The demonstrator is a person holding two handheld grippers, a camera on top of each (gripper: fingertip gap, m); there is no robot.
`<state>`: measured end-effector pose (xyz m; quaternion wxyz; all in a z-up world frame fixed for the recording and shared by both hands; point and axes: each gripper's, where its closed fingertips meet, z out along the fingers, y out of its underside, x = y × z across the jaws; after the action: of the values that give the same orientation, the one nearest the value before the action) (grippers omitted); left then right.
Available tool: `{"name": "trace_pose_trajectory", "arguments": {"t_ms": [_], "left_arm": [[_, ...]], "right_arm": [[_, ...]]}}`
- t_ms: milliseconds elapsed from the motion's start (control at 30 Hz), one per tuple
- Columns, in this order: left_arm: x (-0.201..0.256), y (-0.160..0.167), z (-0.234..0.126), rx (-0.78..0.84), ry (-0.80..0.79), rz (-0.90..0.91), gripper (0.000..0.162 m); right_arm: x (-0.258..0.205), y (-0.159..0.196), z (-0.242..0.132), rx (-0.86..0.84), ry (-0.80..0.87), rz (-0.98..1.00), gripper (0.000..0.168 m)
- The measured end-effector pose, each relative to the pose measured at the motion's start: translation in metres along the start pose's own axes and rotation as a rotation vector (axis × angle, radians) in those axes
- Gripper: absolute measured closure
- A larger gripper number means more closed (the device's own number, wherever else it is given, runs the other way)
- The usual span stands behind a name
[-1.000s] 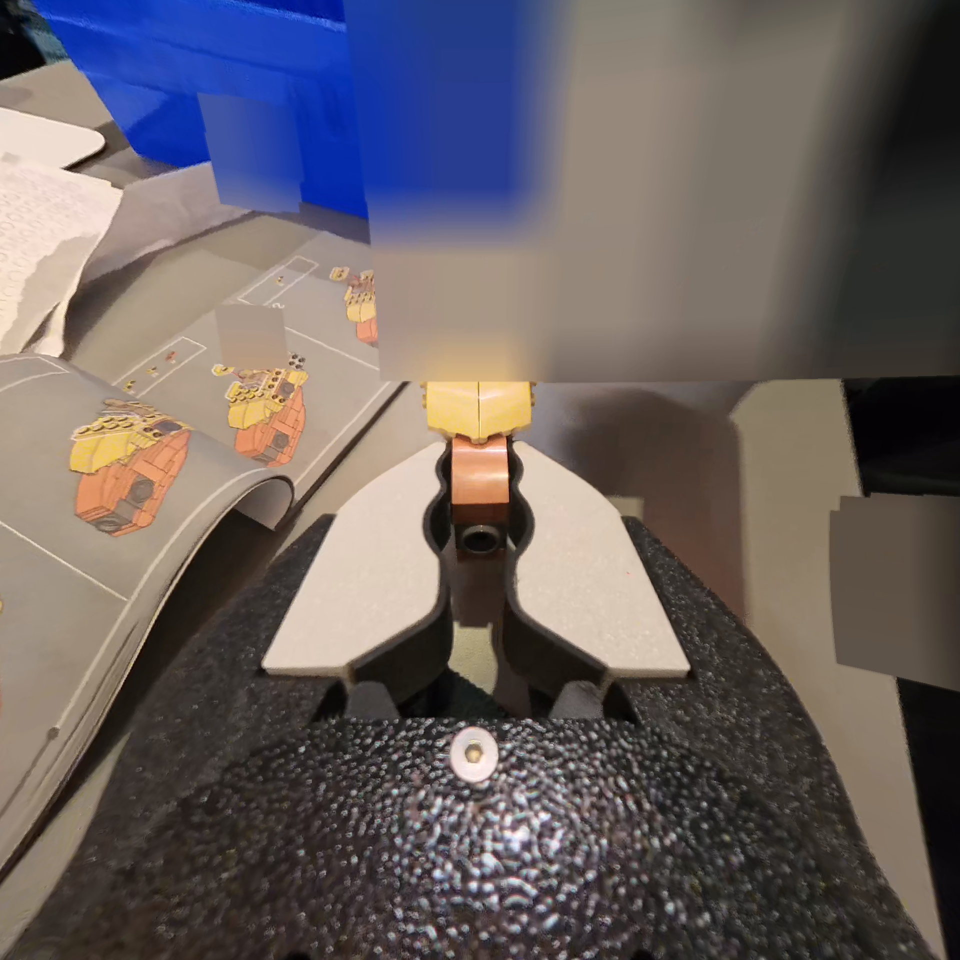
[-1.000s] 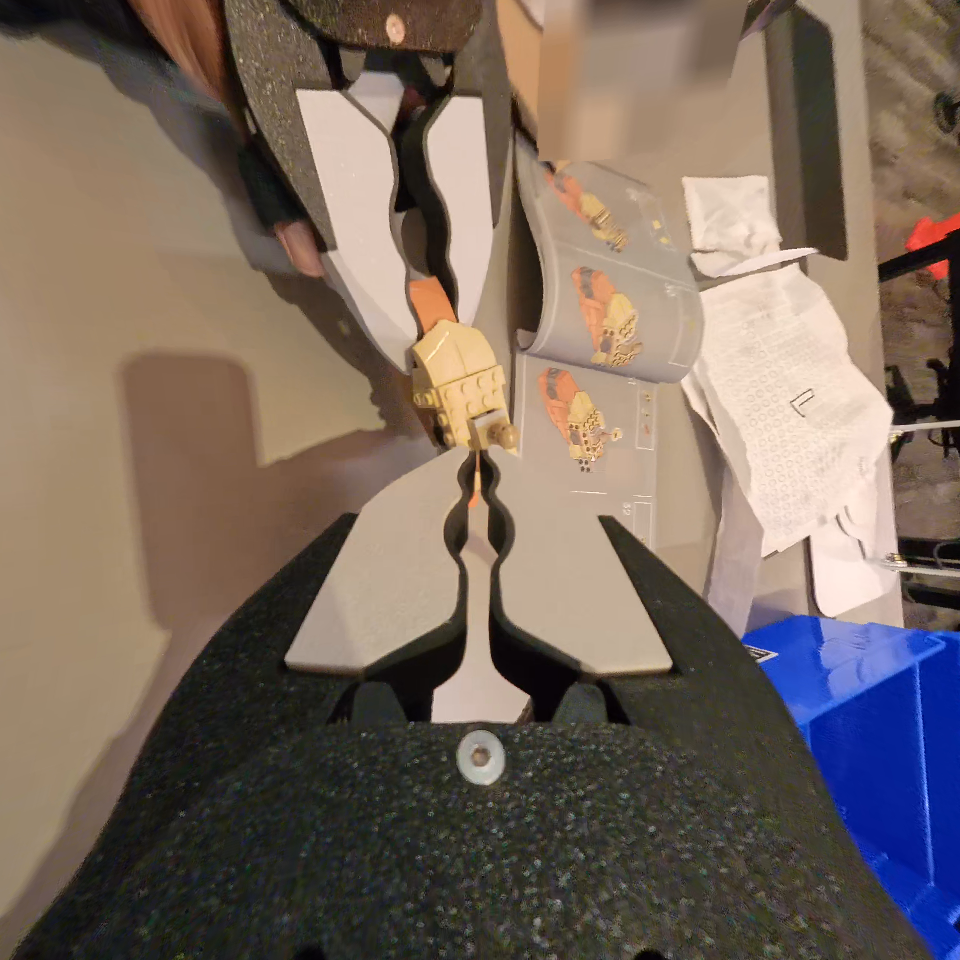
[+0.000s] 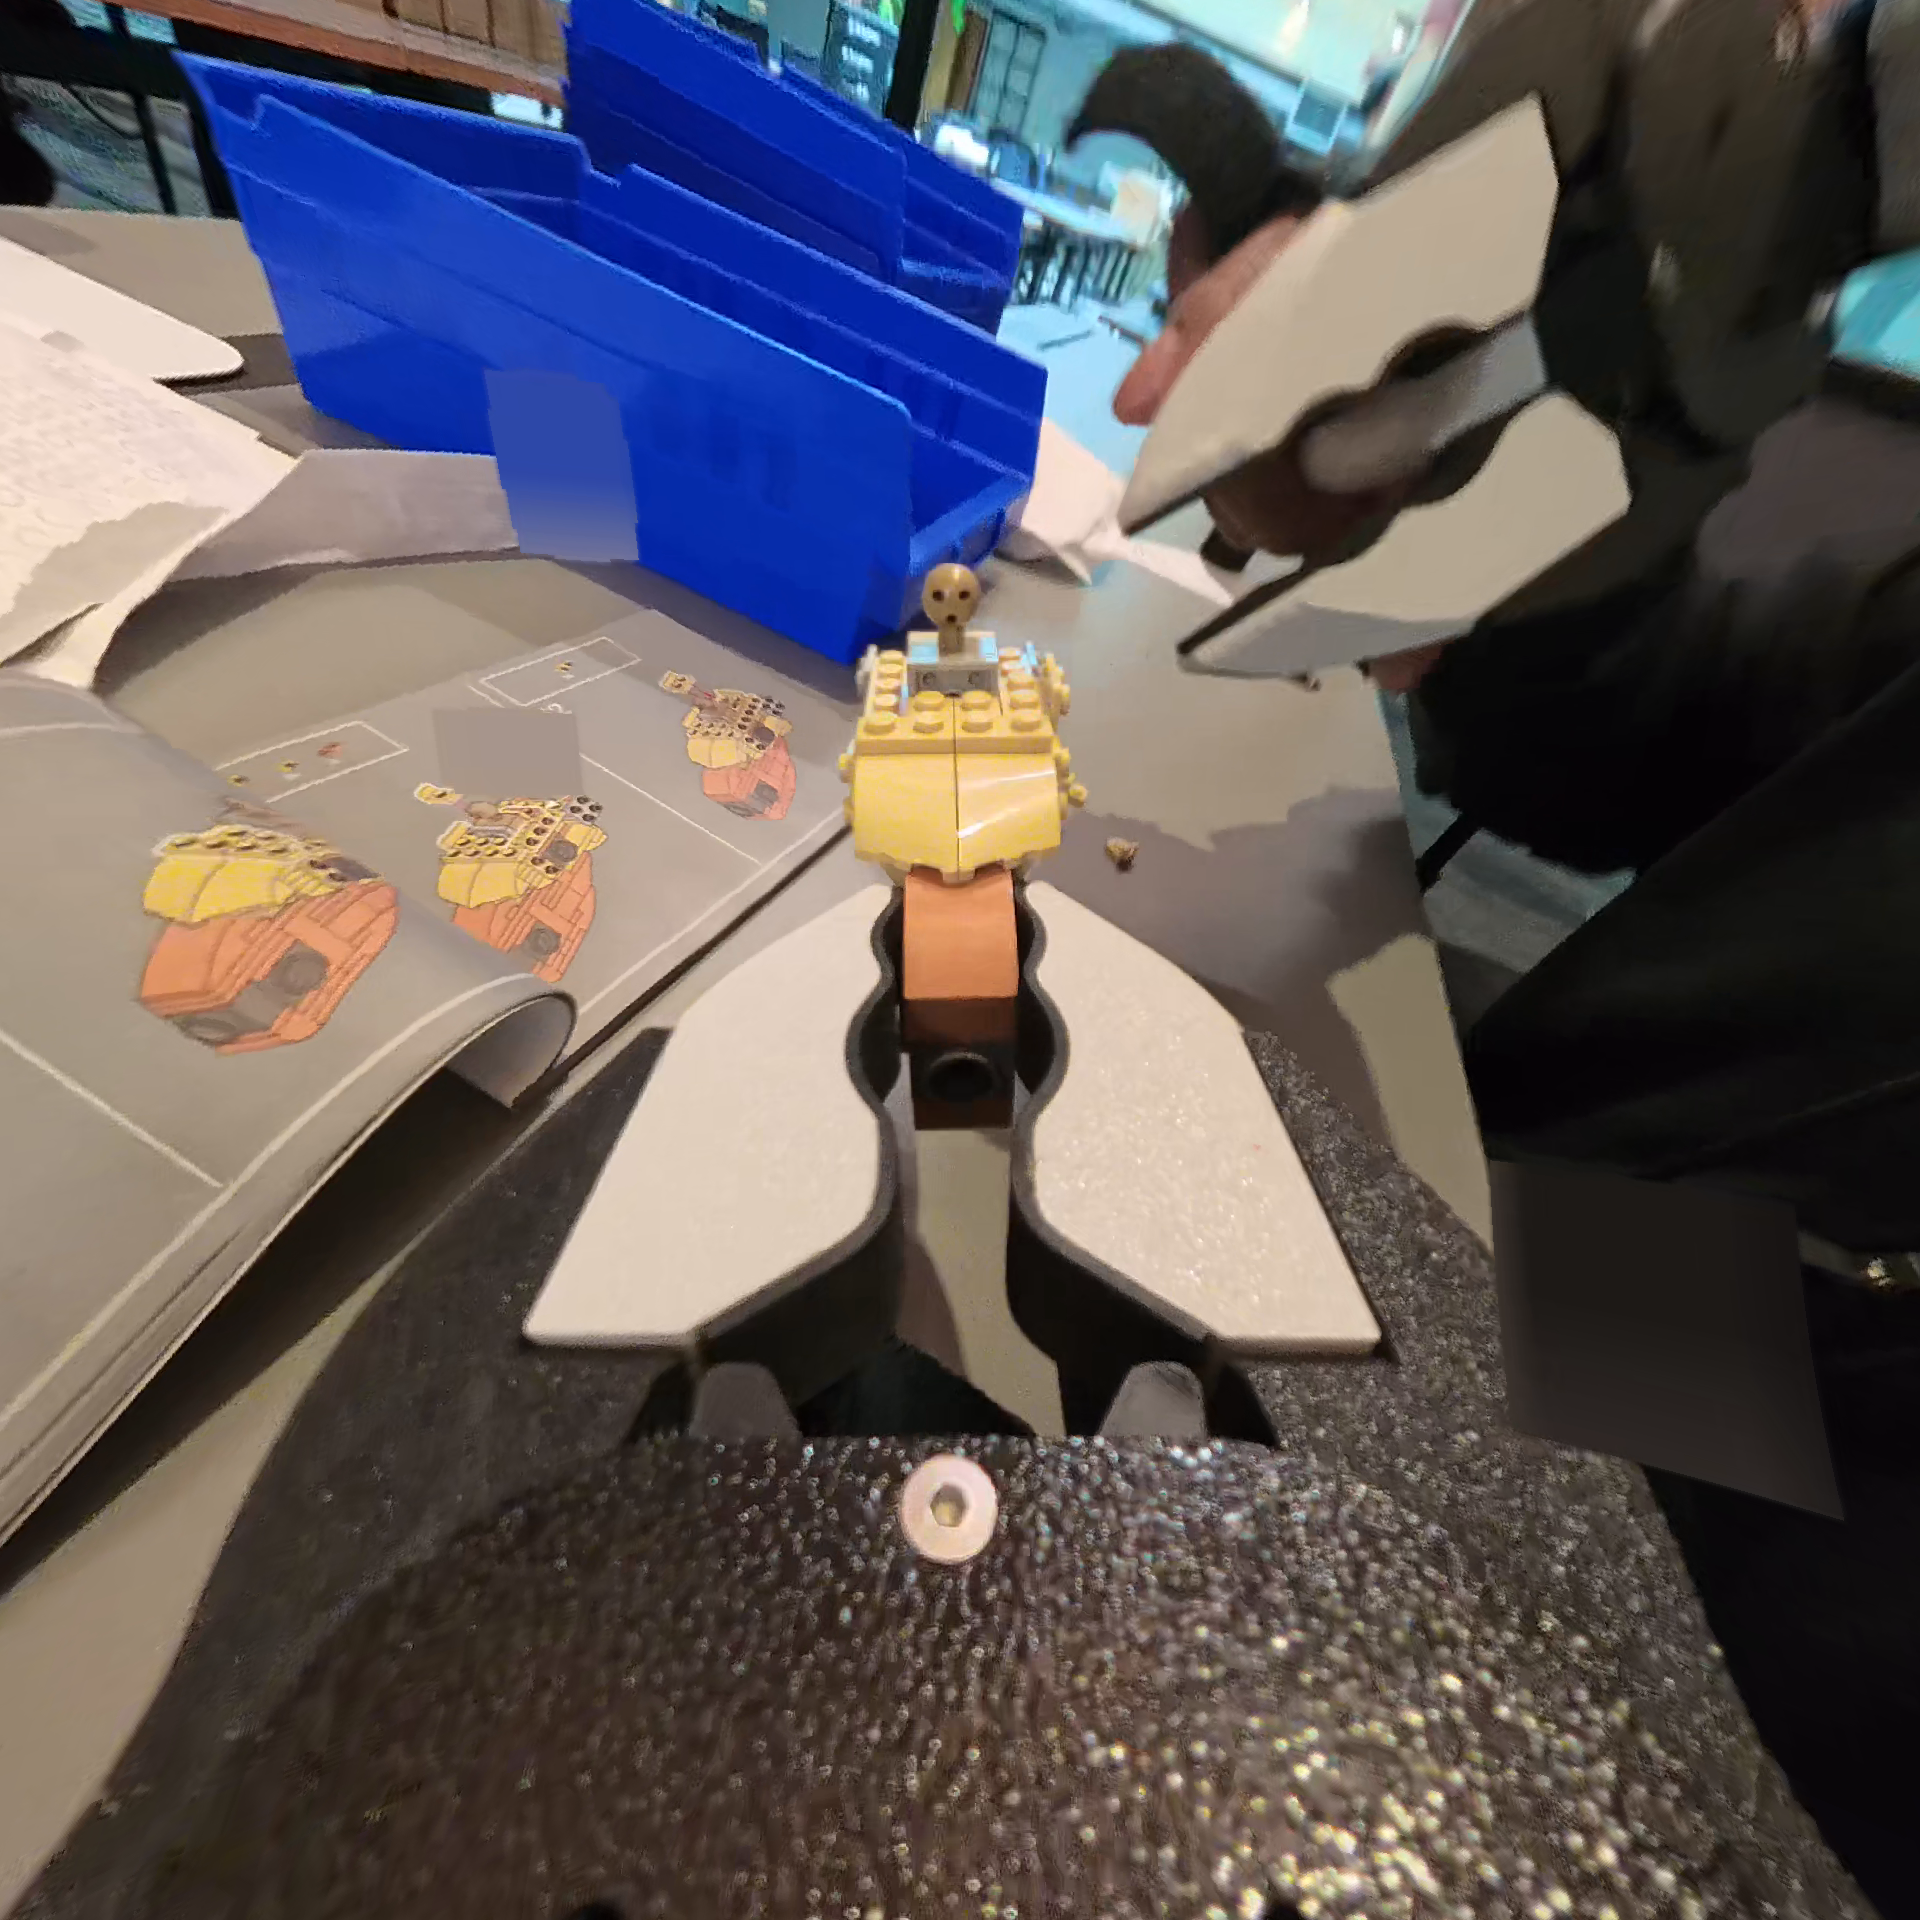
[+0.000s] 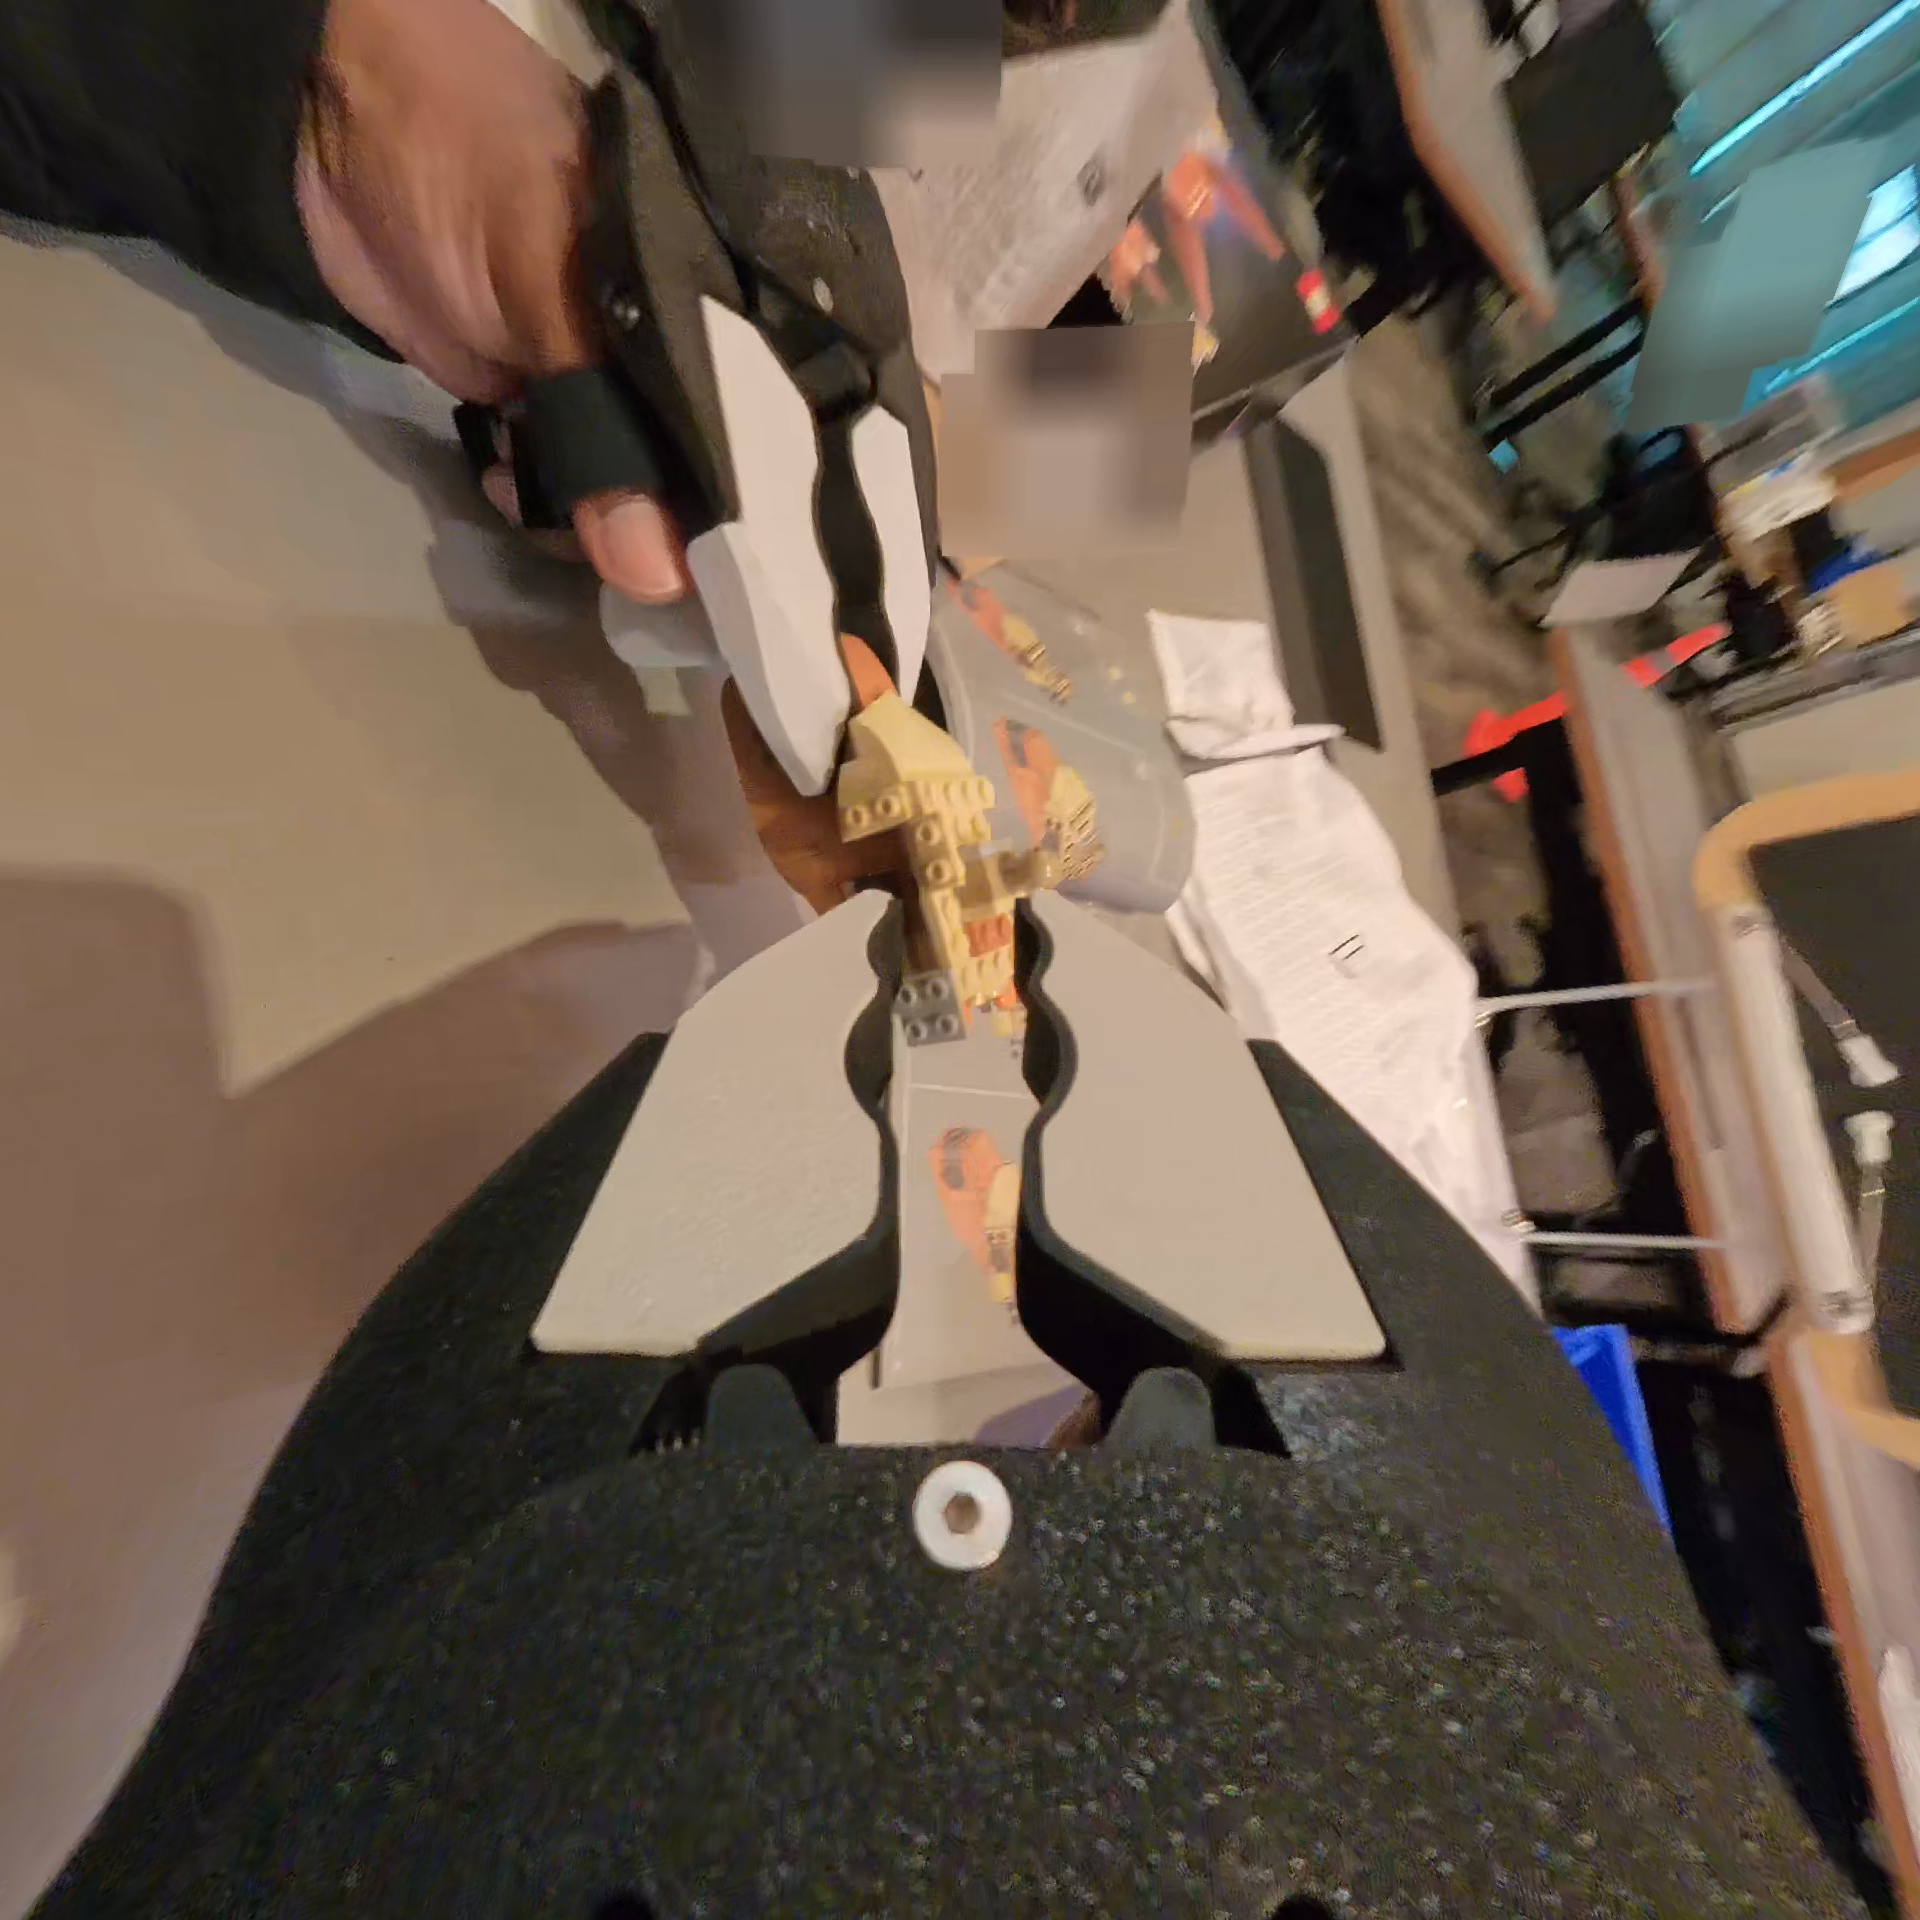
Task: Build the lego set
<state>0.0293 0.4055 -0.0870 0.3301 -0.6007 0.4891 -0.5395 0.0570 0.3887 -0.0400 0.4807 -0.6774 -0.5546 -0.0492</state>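
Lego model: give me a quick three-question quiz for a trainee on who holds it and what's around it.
1. True or false: the left gripper has its fingers shut on the brown base of the lego model.
2. Left wrist view: what lies on the table left of the model? A) an open instruction booklet B) scissors C) a cup
3. Fill in: the bins behind the booklet are ___ in colour.

Key: 1 true; 2 A; 3 blue.
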Motion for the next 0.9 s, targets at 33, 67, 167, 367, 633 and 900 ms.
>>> {"name": "trace_pose_trajectory", "arguments": {"t_ms": [33, 67, 167, 367, 633, 900], "left_arm": [[-0.001, -0.003, -0.002, 0.023, 0.013, -0.036, 0.145], [-0.002, -0.005, -0.004, 0.044, 0.029, -0.074, 0.145], [0.002, -0.011, -0.007, 0.092, 0.088, -0.121, 0.145], [0.003, -0.016, -0.009, 0.135, 0.110, -0.159, 0.145], [0.002, -0.012, -0.004, 0.101, 0.060, -0.114, 0.145], [0.001, -0.008, -0.002, 0.061, 0.009, -0.037, 0.145]], "right_arm": [[0.000, -0.001, -0.001, 0.017, 0.026, -0.044, 0.148], [-0.001, 0.000, 0.000, 0.017, 0.051, -0.091, 0.148], [-0.001, 0.001, 0.005, -0.005, 0.129, -0.220, 0.147], [0.006, -0.011, 0.011, 0.014, 0.245, -0.348, 0.135], [0.012, -0.014, 0.018, -0.013, 0.327, -0.435, 0.146], [0.006, -0.006, 0.023, -0.057, 0.305, -0.471, 0.153]]}}
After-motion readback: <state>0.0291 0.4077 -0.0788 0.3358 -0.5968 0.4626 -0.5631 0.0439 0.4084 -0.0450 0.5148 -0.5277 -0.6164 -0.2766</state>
